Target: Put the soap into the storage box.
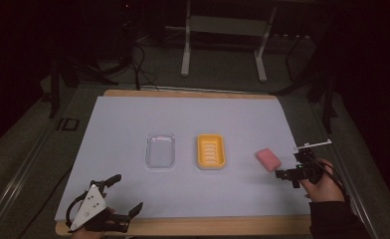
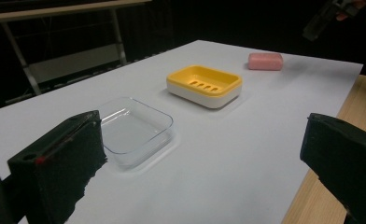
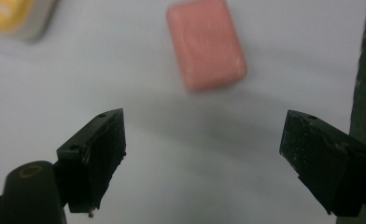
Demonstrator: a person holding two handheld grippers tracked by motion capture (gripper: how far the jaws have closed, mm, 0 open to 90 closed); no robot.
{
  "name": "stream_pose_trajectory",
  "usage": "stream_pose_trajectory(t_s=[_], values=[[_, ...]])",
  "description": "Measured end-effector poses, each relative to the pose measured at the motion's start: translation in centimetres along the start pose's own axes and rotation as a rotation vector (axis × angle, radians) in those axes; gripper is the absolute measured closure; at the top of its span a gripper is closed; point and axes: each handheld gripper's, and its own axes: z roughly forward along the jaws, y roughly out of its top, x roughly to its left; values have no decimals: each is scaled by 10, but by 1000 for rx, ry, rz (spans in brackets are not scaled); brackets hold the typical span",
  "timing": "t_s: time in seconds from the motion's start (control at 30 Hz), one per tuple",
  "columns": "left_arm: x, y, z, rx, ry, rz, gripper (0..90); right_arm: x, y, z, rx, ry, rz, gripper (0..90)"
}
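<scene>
while the pink soap bar (image 1: pixel 268 160) lies flat on the white counter (image 1: pixel 133 119) just right of the yellow soap dish (image 1: pixel 211 151), right gripper (image 1: pixel 296 169) sits near it, jaws wide, empty; left gripper (image 1: pixel 125 195) wide open, empty, near clear tray (image 1: pixel 160 150)

In the right gripper view the pink soap (image 3: pixel 205 44) is blurred and its top is cut by the picture's edge, and the yellow dish (image 3: pixel 13 16) is a blurred corner at the upper left. In the left gripper view the right gripper (image 2: pixel 328 16) is cut off at the top edge, too dark to read. The room behind the table (image 1: pixel 133 114) is too dark to make out.
</scene>
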Motion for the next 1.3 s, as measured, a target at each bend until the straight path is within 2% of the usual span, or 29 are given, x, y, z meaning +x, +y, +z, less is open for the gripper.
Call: stream_pose_trajectory(t_s=[0.1,0.3,0.53,0.77,0.8,0.9,1.03,1.17,1.23,1.3], values=[[0,0,0,0,0,0,2,0,-1,3,88,8,-12,142],[0,0,0,1,1,1,2,-1,-6,10,255,63,-39,140],[0,0,0,2,-1,3,2,-1,-11,18,389,106,-62,143],[0,0,0,3,-1,4,2,-1,-9,20,434,150,-100,145],[0,0,0,3,-1,4,2,-3,-8,20,457,172,-102,145],[0,0,0,3,0,4,2,-6,-6,21,488,188,-111,145],[-1,0,1,4,-2,4,2,-10,-2,22,513,156,-146,152],[0,0,1,4,-2,2,2,-15,2,22,506,141,-197,152],[0,0,1,5,-1,1,2,-17,4,22,503,118,-243,151],[0,0,1,6,-3,0,2,-18,5,23,519,113,-257,134]])
